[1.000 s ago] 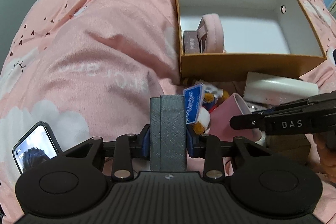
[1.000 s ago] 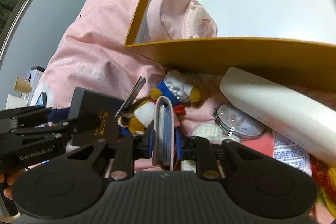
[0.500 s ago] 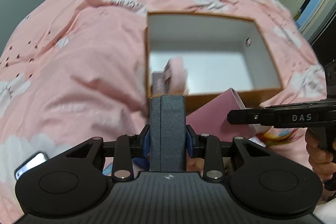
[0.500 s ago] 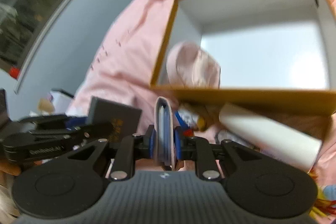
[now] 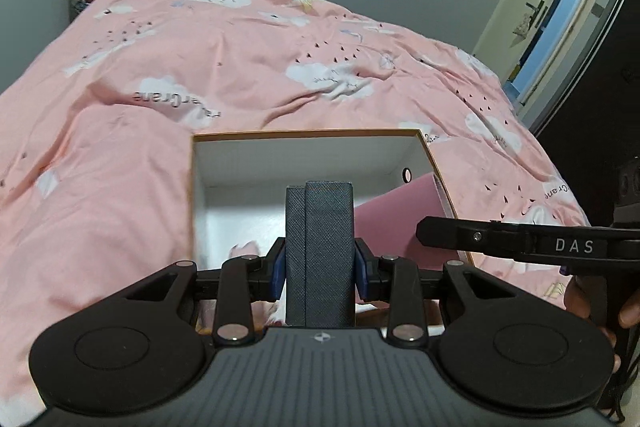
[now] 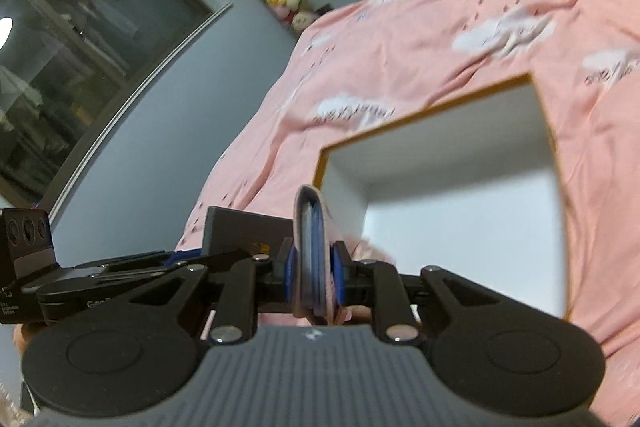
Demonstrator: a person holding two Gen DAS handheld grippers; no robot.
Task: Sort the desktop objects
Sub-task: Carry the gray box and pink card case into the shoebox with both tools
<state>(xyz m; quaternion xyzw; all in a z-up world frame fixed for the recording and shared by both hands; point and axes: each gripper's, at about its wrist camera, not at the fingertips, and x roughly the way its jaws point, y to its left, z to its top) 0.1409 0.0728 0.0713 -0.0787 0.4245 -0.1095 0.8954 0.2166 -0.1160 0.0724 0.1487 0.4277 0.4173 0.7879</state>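
- Grey textured case [image 5: 319,251] is clamped upright in the left gripper [image 5: 319,267], blue pads [image 5: 277,269] pressing both its sides, jaws only partly apart.
- Pink wallet [image 6: 314,259] with blue-grey inner layers sits edge-on in the right gripper [image 6: 314,273], pinched narrow between the pads.
- Both are held up in front of the open box [image 5: 424,147] with the orange rim and white inside, which sits on the pink cloud-print bed cover [image 5: 120,187] near its front edge.
- Something pale pink [image 5: 246,251] lies in the box's near-left corner, blurred.
- In the left view, the wallet overlaps the box's right wall.
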